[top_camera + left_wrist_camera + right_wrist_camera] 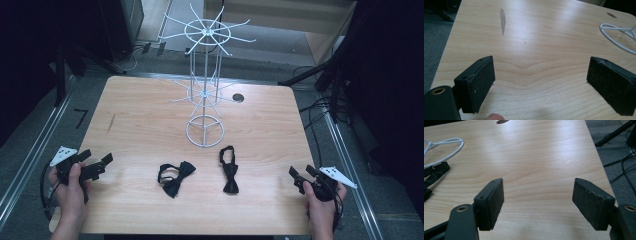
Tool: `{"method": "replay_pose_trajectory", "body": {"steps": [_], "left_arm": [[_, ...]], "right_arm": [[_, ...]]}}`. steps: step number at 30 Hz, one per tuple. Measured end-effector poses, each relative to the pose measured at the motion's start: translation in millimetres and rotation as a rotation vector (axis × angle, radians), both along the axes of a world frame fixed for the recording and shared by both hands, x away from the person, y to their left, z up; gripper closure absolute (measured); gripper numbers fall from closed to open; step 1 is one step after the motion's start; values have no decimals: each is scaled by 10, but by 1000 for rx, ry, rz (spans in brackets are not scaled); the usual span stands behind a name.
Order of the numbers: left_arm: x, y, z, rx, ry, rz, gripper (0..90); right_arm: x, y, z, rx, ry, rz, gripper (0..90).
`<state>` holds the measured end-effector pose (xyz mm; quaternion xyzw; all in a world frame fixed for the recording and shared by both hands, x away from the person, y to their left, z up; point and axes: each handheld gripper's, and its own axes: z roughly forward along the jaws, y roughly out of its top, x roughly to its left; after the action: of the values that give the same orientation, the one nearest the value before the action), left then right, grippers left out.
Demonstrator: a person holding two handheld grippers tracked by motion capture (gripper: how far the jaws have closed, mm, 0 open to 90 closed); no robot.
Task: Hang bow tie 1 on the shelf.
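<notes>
Pale wood bench (pixel 140 125), dark room around it. Nearest us, both tongs rest at the front corners: left tongs (pixel 95 169) and right tongs (pixel 302 176), each with jaws spread wide and nothing between them. Between them lie two black bow ties, one (pixel 176 177) left of centre, the other (pixel 230 170) just right of it, well apart from either tongs. Beyond stands a white wire rack (pixel 205 75), its arms bare. We judge nothing started yet; next, we reach inward and pinch a tie's strap.
</notes>
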<state>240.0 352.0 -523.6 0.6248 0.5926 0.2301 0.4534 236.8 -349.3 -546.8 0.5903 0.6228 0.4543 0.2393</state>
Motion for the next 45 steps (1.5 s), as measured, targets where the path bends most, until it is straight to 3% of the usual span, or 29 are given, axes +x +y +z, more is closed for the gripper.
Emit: {"method": "replay_pose_trajectory", "body": {"steps": [5, 8, 14, 20, 45], "left_arm": [[6, -7, 0, -1, 3, -3, 85], [3, -8, 0, 0, -2, -4, 85], [6, -5, -1, -4, 3, -5, 85], [8, -6, -1, -2, 6, -7, 85], [-4, -2, -4, -15, 3, -6, 85]], "right_arm": [[37, 63, -19, 2, 6, -2, 266], [59, 200, 36, -7, -21, 29, 271], [80, 448, 80, -37, -30, 82, 274], [64, 601, 118, -17, -40, 102, 277], [2, 1038, 192, -26, -44, 207, 277]]}}
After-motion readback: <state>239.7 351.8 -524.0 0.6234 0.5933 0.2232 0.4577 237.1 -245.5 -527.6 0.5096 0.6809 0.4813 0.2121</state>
